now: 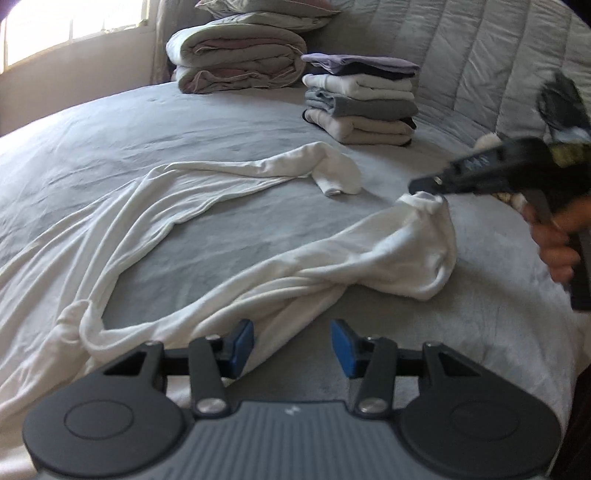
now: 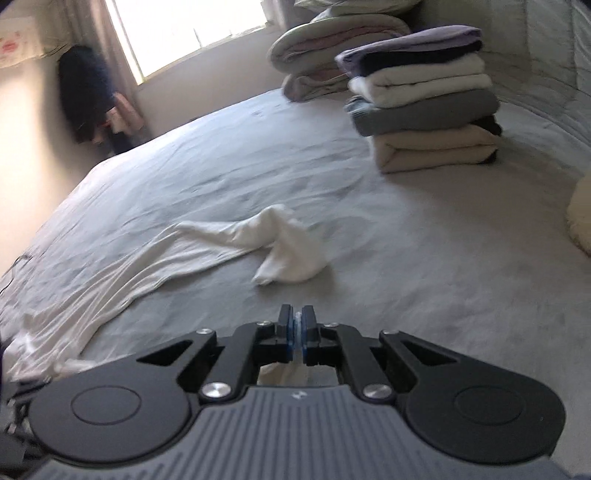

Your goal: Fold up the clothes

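Observation:
A white long-sleeved garment lies rumpled across the grey bed. Its far sleeve ends in a bunched cuff toward the folded pile. In the left wrist view my right gripper is shut on the near sleeve's end and holds it a little above the bed. In the right wrist view my right gripper has white cloth pinched between its blue pads, and the far sleeve lies ahead. My left gripper is open, low over the twisted near part of the garment, holding nothing.
A stack of folded clothes stands at the back of the bed, with rolled duvets and pillows to its left. A quilted headboard rises behind. A hand grips the right tool. A window is at the far left.

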A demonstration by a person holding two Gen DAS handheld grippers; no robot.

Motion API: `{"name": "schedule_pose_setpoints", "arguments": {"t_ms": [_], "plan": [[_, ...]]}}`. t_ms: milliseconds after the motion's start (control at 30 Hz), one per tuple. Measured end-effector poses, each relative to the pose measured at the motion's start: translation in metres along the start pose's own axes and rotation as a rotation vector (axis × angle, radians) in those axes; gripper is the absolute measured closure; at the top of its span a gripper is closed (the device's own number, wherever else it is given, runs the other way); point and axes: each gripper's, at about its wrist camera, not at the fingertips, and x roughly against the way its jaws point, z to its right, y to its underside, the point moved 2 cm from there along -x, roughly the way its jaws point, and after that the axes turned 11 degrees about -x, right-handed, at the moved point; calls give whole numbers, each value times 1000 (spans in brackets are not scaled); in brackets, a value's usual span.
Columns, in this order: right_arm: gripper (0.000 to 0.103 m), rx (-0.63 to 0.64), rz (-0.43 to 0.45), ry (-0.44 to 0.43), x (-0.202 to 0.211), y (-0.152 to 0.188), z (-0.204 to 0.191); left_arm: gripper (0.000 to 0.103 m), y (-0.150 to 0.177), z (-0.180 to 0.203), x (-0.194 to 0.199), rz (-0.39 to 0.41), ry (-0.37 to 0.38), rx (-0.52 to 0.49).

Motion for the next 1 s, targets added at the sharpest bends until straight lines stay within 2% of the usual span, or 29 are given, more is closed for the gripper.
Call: {"name": "schedule_pose_setpoints", "arguments": {"t_ms": [100,200,233,267,300,333,367,500,633,800,1000], "plan": [[98,-12,4,11,5,0,11,55,-1,3,-2,-1,10,-20],[94,-25,8,22,9,0,21,55,2,3,4,-2,24,-28],[86,-29,10,25,11,0,25,55,3,2,8,-3,23,-25],[85,-33,11,29,12,0,28,55,6,0,12,-5,20,-15],[75,-37,12,32,14,0,32,54,9,-4,17,-7,12,-1],[60,-41,14,36,15,0,35,54,12,-8,23,-9,2,14],[57,-46,15,40,17,0,39,54,16,-12,29,-9,-10,35],[56,-61,-1,49,26,5,49,53,34,-34,57,-1,-67,154],[56,-82,-62,25,33,18,51,53,64,-59,90,-13,-143,295],[56,-228,-164,-75,37,35,54,53,103,-90,130,-47,-241,432],[56,-364,-190,-117,33,41,52,53,148,-125,164,-57,-335,583]]}}
